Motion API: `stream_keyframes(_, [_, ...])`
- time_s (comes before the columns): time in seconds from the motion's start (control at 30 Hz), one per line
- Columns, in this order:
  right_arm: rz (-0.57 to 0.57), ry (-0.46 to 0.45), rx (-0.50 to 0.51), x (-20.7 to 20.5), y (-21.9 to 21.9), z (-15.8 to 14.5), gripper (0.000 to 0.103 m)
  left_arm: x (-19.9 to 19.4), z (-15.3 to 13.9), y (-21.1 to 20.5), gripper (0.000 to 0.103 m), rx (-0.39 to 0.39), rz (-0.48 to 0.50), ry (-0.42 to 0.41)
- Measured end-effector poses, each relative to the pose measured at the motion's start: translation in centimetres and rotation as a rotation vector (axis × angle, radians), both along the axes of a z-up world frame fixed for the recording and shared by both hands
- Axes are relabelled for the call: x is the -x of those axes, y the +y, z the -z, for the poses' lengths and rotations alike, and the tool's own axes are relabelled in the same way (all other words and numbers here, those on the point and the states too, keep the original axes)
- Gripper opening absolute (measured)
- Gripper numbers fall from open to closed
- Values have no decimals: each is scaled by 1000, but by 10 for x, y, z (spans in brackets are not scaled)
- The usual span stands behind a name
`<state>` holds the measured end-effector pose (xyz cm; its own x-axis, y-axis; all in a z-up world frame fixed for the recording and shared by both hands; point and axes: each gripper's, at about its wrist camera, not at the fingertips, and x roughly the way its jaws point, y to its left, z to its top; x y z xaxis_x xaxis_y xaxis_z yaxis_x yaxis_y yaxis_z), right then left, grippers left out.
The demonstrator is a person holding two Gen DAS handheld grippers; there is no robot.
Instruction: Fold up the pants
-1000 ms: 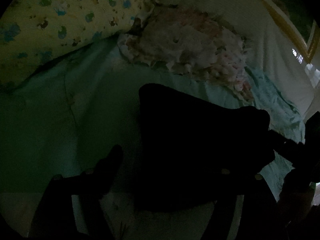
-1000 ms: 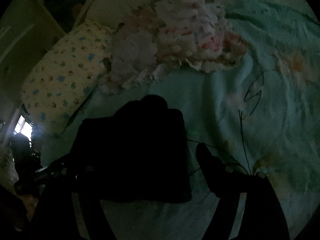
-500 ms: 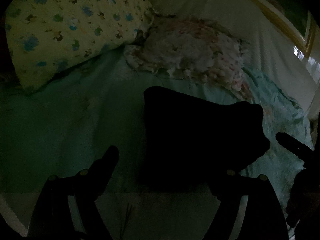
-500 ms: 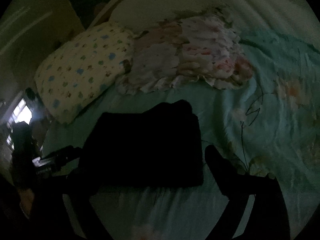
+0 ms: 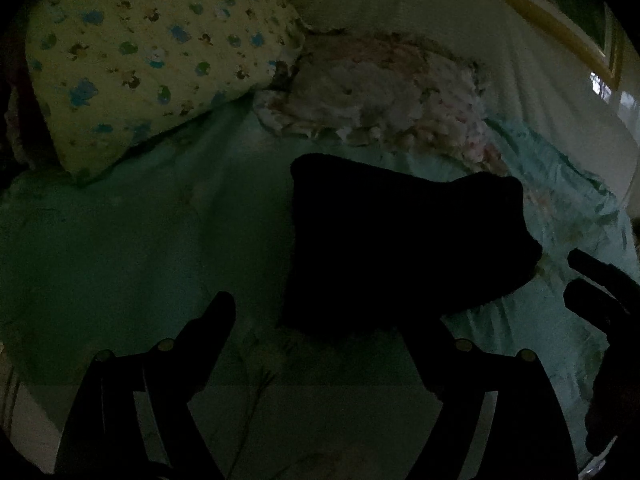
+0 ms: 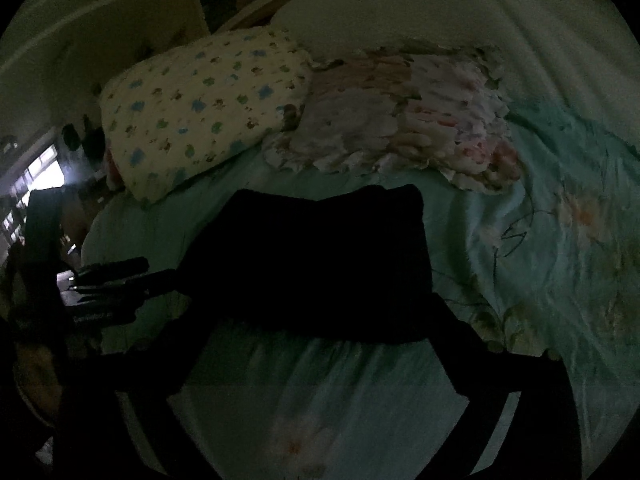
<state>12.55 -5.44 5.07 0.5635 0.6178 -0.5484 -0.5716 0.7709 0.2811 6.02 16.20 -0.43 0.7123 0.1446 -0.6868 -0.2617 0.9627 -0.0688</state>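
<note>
The black pants (image 5: 396,240) lie folded into a compact, roughly square bundle on the teal bedspread (image 5: 120,248); they also show in the right wrist view (image 6: 316,264). My left gripper (image 5: 320,324) is open and empty, held just in front of the bundle's near edge, its right finger against the dark cloth. My right gripper (image 6: 308,328) is open and empty, near the bundle's front edge. Its fingertips blend into the dark fabric. The scene is very dim.
A yellow patterned pillow (image 5: 144,64) lies at the back left. A crumpled white and pink floral cloth (image 5: 384,100) lies behind the pants. A white sheet (image 5: 500,52) and a wooden bed frame (image 5: 540,12) are at the back right. The other gripper (image 6: 116,276) shows at left.
Both grippers have pulled back and risen away from the pants, so more of the bed shows. The folded bundle stays where it was.
</note>
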Motion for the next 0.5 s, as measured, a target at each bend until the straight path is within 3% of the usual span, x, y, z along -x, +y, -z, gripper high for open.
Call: stream_keyframes(0.5, [6, 11, 27, 10, 10, 22, 102, 10, 18, -4, 86, -68, -21, 13])
